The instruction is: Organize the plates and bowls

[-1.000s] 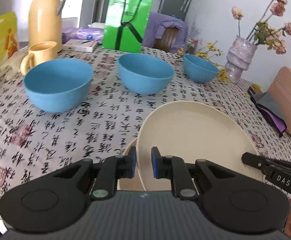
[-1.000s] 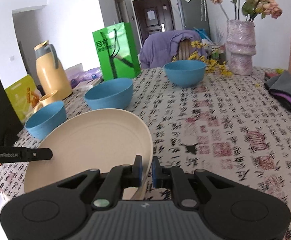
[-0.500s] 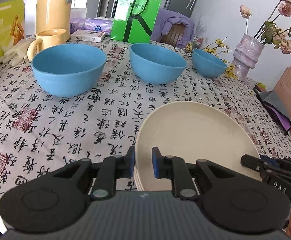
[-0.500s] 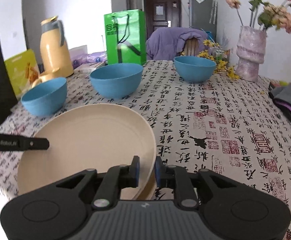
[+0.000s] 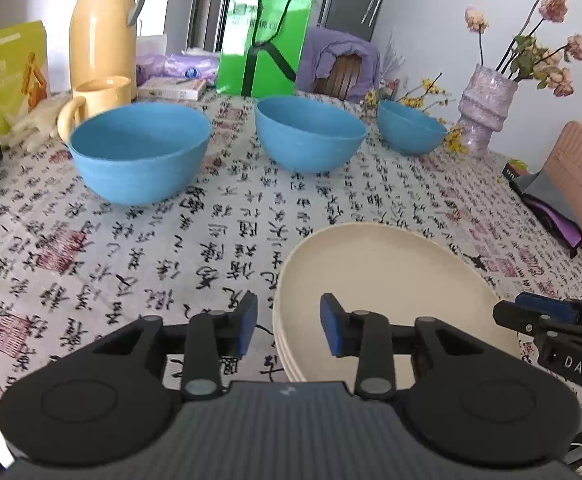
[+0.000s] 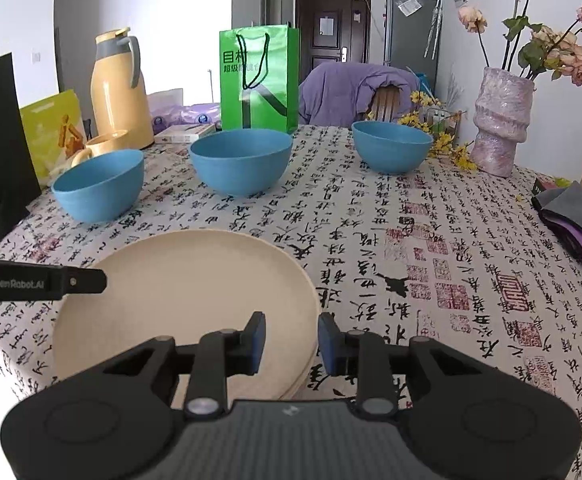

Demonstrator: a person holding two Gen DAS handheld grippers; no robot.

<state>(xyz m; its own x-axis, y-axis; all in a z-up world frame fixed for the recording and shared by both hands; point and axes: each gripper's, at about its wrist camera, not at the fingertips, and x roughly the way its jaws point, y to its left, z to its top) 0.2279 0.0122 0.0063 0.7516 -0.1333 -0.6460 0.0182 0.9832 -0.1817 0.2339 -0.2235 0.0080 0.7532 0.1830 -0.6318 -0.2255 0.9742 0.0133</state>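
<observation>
A stack of cream plates (image 5: 387,280) lies flat on the patterned tablecloth near the front edge; it also shows in the right wrist view (image 6: 187,300). My left gripper (image 5: 287,330) is open, straddling the stack's left rim. My right gripper (image 6: 291,342) is open, straddling the stack's right rim. Neither holds anything. Three blue bowls stand apart in a row behind: left (image 5: 139,150), middle (image 5: 311,132) and right (image 5: 411,126). They also show in the right wrist view: left (image 6: 99,184), middle (image 6: 241,160), right (image 6: 391,146).
A yellow mug (image 5: 95,100) and a yellow thermos (image 5: 105,24) stand at the back left. A green bag (image 5: 265,36) stands behind the bowls. A vase of flowers (image 5: 485,110) is at the back right. Folded cloth and a pink case (image 5: 579,188) lie at the right edge.
The top plate has come down from a tilt to lie flat on the stack. Both grippers have opened and let go of its rim.
</observation>
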